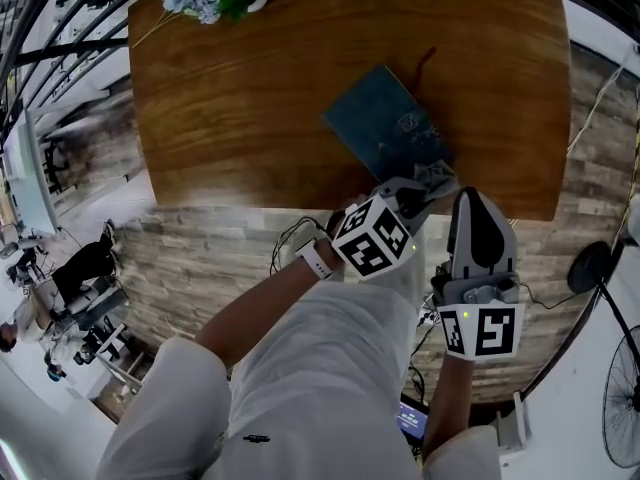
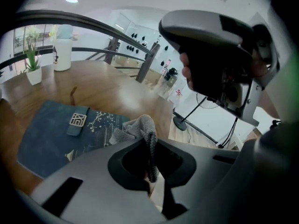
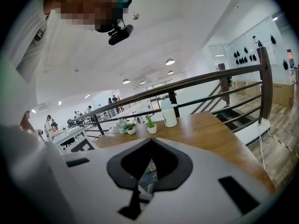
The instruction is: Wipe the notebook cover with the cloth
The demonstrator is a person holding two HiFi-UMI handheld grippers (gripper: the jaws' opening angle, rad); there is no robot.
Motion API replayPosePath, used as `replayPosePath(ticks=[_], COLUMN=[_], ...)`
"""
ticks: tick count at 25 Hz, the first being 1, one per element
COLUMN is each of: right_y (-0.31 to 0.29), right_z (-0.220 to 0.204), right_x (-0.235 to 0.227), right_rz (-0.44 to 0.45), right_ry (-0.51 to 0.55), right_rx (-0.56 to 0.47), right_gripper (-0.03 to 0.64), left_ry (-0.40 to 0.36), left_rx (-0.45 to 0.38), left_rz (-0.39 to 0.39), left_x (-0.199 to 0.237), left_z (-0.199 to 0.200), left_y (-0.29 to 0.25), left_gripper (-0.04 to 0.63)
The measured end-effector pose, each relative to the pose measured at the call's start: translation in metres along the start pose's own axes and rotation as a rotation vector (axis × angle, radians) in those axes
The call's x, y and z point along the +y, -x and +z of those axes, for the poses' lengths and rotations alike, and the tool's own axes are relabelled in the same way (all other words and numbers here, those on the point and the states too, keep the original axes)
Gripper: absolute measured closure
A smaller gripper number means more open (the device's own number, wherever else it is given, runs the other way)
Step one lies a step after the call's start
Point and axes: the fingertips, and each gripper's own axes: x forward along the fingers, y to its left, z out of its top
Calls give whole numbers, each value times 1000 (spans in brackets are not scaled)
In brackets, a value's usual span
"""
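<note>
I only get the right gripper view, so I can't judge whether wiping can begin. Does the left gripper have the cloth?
Observer: Yes, the left gripper is shut on the grey cloth.
Operator: Where is the cloth?
Observer: Over the near corner of the blue notebook.
Operator: And the notebook?
Observer: It lies askew by the front edge of the table.
Operator: My right gripper?
Observer: The right gripper points at that edge, right of the cloth, not on the notebook.

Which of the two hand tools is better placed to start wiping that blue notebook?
The left. The left gripper pinches the grey cloth over the near corner of the notebook; the right gripper sits beyond the edge of the table, empty.
</note>
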Motion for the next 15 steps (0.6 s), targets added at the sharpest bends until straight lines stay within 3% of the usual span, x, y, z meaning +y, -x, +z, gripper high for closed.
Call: replayPosePath(ticks=[8, 15], right_y=[-9, -24], right_z=[3, 4], right_x=[9, 24], right_rz=[24, 74], right_ry=[9, 28], right_rx=[4, 16], right_gripper=[612, 612], left_ry=[90, 139], left_rx=[-167, -246], left_rz=[113, 223], left_x=[18, 47], left_z=[12, 15], left_y=[53, 92], left_gripper=[566, 566])
